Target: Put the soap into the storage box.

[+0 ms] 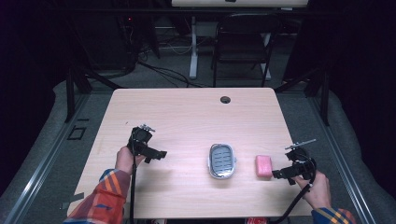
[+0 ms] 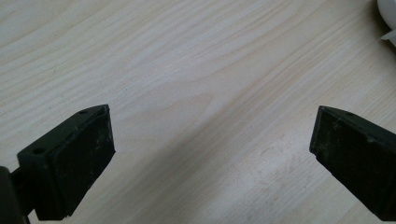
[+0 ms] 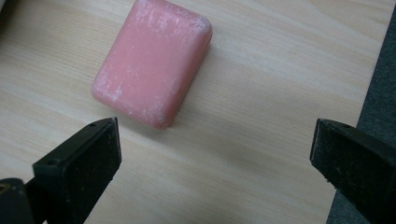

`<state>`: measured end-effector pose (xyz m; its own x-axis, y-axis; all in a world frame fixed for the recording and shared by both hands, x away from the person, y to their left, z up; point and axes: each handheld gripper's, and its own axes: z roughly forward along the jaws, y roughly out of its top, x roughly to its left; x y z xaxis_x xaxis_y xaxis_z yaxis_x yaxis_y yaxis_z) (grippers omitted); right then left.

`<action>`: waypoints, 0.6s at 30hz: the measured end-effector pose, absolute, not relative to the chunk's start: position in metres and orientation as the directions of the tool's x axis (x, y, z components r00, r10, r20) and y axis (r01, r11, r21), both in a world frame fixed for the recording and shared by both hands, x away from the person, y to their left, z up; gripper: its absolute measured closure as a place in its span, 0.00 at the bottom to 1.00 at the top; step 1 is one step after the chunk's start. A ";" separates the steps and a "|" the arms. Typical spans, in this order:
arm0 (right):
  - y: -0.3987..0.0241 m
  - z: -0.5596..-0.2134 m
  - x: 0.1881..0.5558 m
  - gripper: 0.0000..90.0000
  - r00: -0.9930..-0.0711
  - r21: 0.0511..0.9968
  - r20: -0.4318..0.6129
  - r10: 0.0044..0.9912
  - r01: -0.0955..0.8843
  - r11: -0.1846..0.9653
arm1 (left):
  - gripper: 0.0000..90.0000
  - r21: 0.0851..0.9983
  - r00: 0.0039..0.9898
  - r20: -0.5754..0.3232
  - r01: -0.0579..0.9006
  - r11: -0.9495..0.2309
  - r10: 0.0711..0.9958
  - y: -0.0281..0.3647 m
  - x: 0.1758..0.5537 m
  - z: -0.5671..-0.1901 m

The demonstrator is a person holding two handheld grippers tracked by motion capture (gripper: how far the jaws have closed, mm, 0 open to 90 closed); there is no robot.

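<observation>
A pink bar of soap (image 1: 264, 165) (image 3: 152, 61) lies flat on the pale wooden table (image 1: 187, 116), just right of an oval soap dish (image 1: 221, 161) with a grey slotted insert. My right gripper (image 1: 280, 174) (image 3: 215, 163) stands open just right of the soap, its jaws wide apart and nothing between them. In the right gripper view the soap lies ahead of the left jaw. My left gripper (image 1: 159, 156) (image 2: 210, 158) is open over bare table, well to the left of the dish. A white corner of the dish (image 2: 388, 18) peeks in at the top right of the left gripper view.
The table's right edge (image 3: 373, 93) runs close beside my right gripper, with dark floor beyond it. A cable hole (image 1: 225, 99) sits near the far edge. A black folding chair (image 1: 243, 42) and a desk leg stand behind the table.
</observation>
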<state>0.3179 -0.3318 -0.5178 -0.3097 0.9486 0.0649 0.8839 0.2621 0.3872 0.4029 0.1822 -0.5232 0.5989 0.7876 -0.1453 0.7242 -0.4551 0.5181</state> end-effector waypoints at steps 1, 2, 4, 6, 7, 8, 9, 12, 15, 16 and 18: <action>-0.332 -0.518 0.318 0.02 -0.313 0.382 0.058 0.948 0.884 0.268 | 0.00 0.519 0.599 -0.145 0.724 -0.455 0.788 0.182 0.403 -0.523; -0.332 -0.518 0.318 0.02 -0.313 0.382 0.058 0.948 0.884 0.268 | 0.00 0.519 0.599 -0.145 0.724 -0.455 0.788 0.182 0.403 -0.523; -0.331 -0.517 0.317 0.02 -0.315 0.379 0.055 0.948 0.885 0.272 | 0.00 0.519 0.599 -0.146 0.724 -0.455 0.787 0.182 0.403 -0.523; -0.330 -0.517 0.318 0.02 -0.318 0.381 0.061 0.946 0.884 0.272 | 0.00 0.520 0.597 -0.149 0.725 -0.451 0.788 0.183 0.403 -0.523; -0.330 -0.517 0.319 0.02 -0.321 0.379 0.051 0.946 0.882 0.279 | 0.00 0.519 0.597 -0.147 0.725 -0.453 0.788 0.184 0.403 -0.524; -0.329 -0.517 0.320 0.02 -0.321 0.379 0.053 0.945 0.883 0.279 | 0.00 0.520 0.596 -0.146 0.725 -0.452 0.789 0.184 0.403 -0.524; -0.328 -0.518 0.320 0.02 -0.315 0.391 0.064 0.947 0.881 0.267 | 0.00 0.519 0.595 -0.147 0.726 -0.451 0.790 0.185 0.403 -0.524; -0.327 -0.517 0.319 0.02 -0.331 0.374 0.057 0.942 0.882 0.287 | 0.00 0.522 0.598 -0.148 0.724 -0.451 0.788 0.184 0.402 -0.523; -0.326 -0.515 0.319 0.02 -0.332 0.382 0.060 0.941 0.879 0.286 | 0.00 0.520 0.596 -0.148 0.725 -0.451 0.789 0.184 0.402 -0.523; -0.325 -0.515 0.319 0.02 -0.326 0.391 0.071 0.943 0.878 0.275 | 0.00 0.520 0.596 -0.150 0.726 -0.450 0.789 0.184 0.402 -0.523; -0.325 -0.516 0.319 0.02 -0.325 0.386 0.073 0.943 0.881 0.274 | 0.00 0.519 0.599 -0.148 0.725 -0.454 0.787 0.184 0.402 -0.523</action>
